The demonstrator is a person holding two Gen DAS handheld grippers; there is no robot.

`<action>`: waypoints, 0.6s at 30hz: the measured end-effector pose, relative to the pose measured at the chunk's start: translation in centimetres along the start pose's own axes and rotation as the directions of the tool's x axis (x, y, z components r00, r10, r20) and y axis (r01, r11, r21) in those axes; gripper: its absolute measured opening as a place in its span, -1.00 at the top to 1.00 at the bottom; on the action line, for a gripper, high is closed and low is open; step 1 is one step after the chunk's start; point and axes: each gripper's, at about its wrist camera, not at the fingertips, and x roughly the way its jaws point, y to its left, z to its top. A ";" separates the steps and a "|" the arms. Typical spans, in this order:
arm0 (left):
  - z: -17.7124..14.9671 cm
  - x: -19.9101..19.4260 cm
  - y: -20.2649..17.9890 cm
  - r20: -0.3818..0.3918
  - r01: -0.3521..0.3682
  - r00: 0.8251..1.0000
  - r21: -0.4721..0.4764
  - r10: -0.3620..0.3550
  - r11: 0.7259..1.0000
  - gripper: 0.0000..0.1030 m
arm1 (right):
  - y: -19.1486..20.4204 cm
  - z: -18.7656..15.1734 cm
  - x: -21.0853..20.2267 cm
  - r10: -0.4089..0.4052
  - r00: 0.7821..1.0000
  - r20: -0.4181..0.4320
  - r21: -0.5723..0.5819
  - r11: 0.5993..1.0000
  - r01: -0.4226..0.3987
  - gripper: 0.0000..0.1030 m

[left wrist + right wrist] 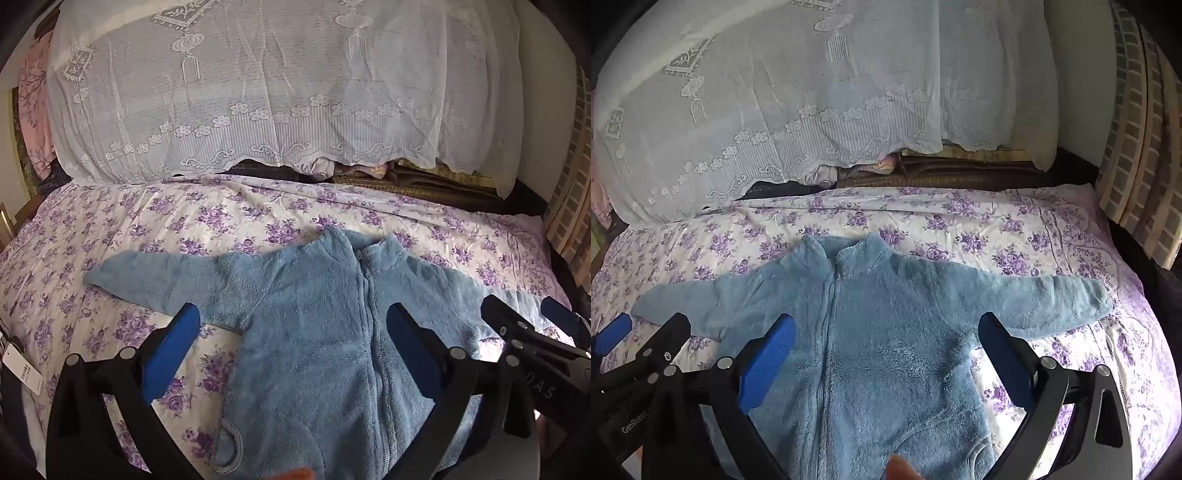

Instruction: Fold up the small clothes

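Left wrist: lace cover [280, 85] behind jacket [314, 325].

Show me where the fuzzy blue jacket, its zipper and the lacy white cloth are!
Fuzzy blue jacket [905, 332]: right wrist view, on the chest panel.
Zipper [371, 332]: left wrist view, midway down the zip line.
Lacy white cloth [258, 92]: left wrist view, on its middle, above the flower border.

Both the left gripper [291, 328] and the right gripper [886, 339] have black linkage arms, silver pivot screws and ribbed blue pads.
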 end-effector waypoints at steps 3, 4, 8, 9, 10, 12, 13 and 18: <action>0.0 0.0 0.0 0.001 -0.009 1.000 0.005 0.009 1.000 -0.91 | -0.2 0.9 2.9 -0.002 1.000 -0.009 -0.001 1.000 0.002 -0.93; 0.0 0.0 0.0 0.000 -0.010 1.000 0.005 0.010 1.000 -0.91 | -0.2 1.2 3.5 -0.002 1.000 -0.009 -0.001 1.000 0.002 -0.93; -0.1 0.0 0.1 0.000 -0.010 1.000 0.004 0.010 1.000 -0.91 | -0.7 1.7 5.1 -0.004 1.000 -0.019 0.005 1.000 0.004 -0.93; -0.1 0.0 0.1 0.002 -0.011 1.000 0.006 0.011 1.000 -0.91 | -0.8 1.8 5.4 -0.005 1.000 -0.021 0.004 1.000 0.005 -0.93; -0.1 0.0 0.2 0.002 -0.011 1.000 0.006 0.011 1.000 -0.91 | -0.8 1.7 5.4 -0.006 1.000 -0.020 0.003 1.000 0.006 -0.93; -0.1 0.1 0.2 0.003 -0.012 1.000 0.008 0.012 1.000 -0.91 | -0.8 1.7 5.5 -0.005 1.000 -0.021 0.006 1.000 0.005 -0.93; -0.2 0.0 0.3 0.004 -0.012 1.000 0.008 0.012 1.000 -0.91 | -0.8 1.7 5.4 -0.006 1.000 -0.021 0.004 1.000 0.006 -0.93; -0.1 0.1 0.2 0.005 -0.013 1.000 0.009 0.012 1.000 -0.91 | -0.9 1.8 5.3 -0.008 1.000 -0.015 0.005 1.000 0.008 -0.93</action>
